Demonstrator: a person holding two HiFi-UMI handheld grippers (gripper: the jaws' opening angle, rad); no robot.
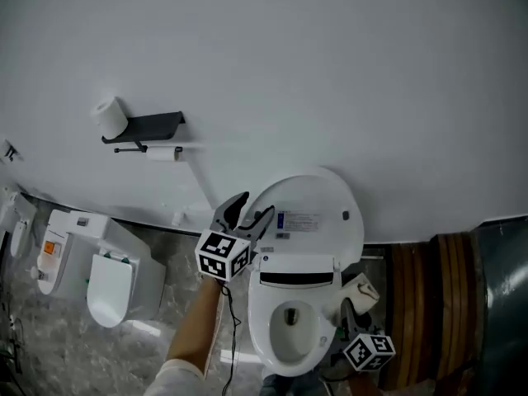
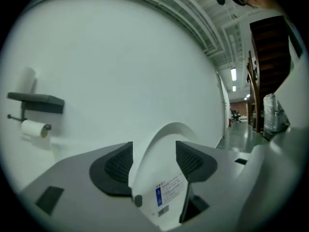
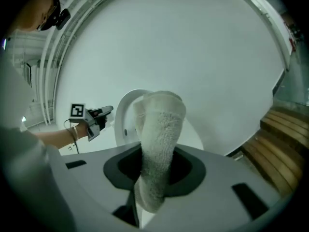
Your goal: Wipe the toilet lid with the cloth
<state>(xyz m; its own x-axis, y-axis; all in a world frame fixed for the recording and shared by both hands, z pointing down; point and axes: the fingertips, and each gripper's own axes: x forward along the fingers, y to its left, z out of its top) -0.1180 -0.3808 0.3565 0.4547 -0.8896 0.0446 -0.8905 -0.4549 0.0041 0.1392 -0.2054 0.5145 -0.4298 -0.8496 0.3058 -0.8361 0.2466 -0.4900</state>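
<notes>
The right claw (image 3: pixel 155 169) is clenching the cloth (image 3: pixel 159 149), its two dark pads pressing on a rolled, pale, fuzzy towel that is sticking up past the fingertips and hanging a little below them. In the head view this claw is sitting low at the right side of the toilet bowl (image 1: pixel 257 324), with the cloth just beside the bowl's right rim and apart from the toilet lid (image 1: pixel 313 200). The left claw (image 1: pixel 254 207) is standing released, its jaws wide apart and gripping nothing; it is hovering level at the left edge of the lid. In the left gripper view the lid's rim is showing in the gap between the pads, though neither pad is pressing on it. A bare forearm (image 1: pixel 202 320) is reaching up from the bottom of the head view behind this claw. The lid is standing raised, leaning back toward the white wall (image 1: pixel 330 73), its inner face with a blue and white label (image 1: pixel 299 219) turned outward. Further left on the wall a dark shelf (image 1: pixel 153 124) is carrying a paper roll (image 1: pixel 110 115), and a second roll (image 1: pixel 162 153) is hanging under it. A white fixture (image 1: pixel 107 275) is standing on the grey mottled floor (image 1: pixel 49 345) at the left, and wooden boards (image 1: pixel 429 304) are lying at the right
</notes>
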